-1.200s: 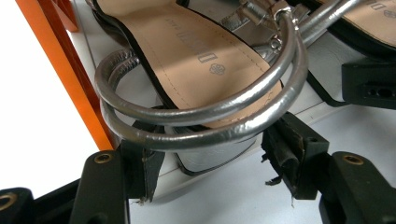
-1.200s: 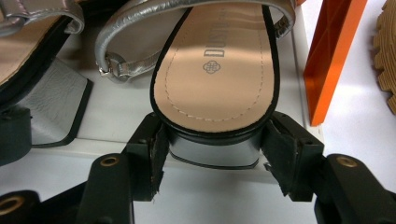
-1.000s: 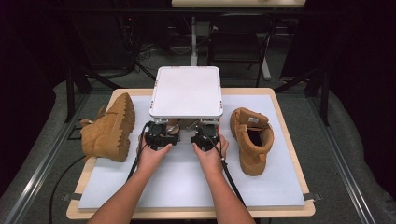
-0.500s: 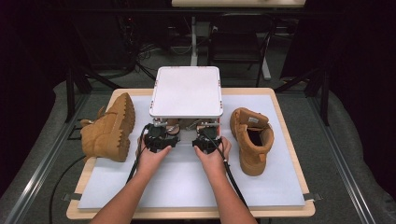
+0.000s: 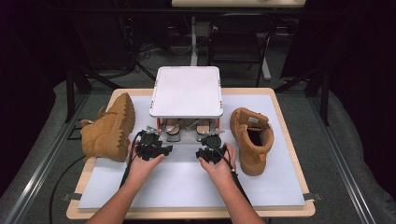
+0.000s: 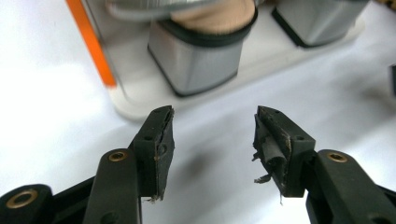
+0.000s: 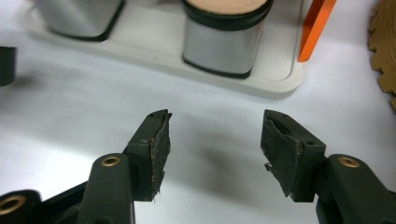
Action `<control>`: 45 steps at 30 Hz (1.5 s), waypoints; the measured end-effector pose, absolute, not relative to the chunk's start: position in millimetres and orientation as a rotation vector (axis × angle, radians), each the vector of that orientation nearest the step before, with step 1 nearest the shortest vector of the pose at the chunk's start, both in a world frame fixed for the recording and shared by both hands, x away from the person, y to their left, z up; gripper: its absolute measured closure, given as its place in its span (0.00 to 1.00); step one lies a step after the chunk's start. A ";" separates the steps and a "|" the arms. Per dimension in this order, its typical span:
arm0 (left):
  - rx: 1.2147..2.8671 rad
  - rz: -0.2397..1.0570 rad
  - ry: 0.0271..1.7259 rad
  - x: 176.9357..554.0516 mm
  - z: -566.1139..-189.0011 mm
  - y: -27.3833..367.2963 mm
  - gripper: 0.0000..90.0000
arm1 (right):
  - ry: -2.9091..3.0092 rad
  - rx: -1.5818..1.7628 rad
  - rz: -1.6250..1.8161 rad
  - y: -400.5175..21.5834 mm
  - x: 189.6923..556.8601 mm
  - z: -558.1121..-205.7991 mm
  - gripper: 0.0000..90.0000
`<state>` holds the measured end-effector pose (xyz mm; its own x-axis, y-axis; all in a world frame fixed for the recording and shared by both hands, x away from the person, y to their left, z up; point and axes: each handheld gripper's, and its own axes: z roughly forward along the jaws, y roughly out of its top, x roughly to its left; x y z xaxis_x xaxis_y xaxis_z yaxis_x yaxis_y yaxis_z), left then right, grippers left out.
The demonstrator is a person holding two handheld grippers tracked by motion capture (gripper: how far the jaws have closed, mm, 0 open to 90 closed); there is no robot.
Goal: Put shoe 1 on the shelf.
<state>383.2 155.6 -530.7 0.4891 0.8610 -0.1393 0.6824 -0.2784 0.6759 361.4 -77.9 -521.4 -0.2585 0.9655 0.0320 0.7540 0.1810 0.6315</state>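
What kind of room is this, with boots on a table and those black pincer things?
Probably a lab or recording workshop, not a home. A wooden table with a white mat stands inside a metal frame, cables lie on the dark floor, and a person works hand-held grippers, left gripper and right gripper, between two tan boots.

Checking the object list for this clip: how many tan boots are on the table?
2. One boot lies on its side at the table's left edge, sole facing up. The other boot stands upright right of the white rack. More could be hidden under the rack's top.

No legible text, label or number anywhere
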 end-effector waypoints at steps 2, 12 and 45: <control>2.041 0.334 1.258 377.2 -529.0 160.0 0.53 | 2.110 1.598 0.775 -81.8 354.3 -519.1 0.49; 2.038 0.288 1.222 344.0 -531.9 188.5 0.53 | 2.202 1.428 0.771 -103.6 313.0 -528.0 0.50; 2.076 0.306 1.249 301.7 -534.4 234.3 0.21 | 2.302 1.369 0.963 -140.2 272.1 -545.5 0.16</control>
<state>301.7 234.3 -534.4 0.5103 0.8483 -0.1412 0.6869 -0.3033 0.6604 272.1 -140.2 -545.5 -0.5041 0.8596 0.0832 0.6628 0.3233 0.6754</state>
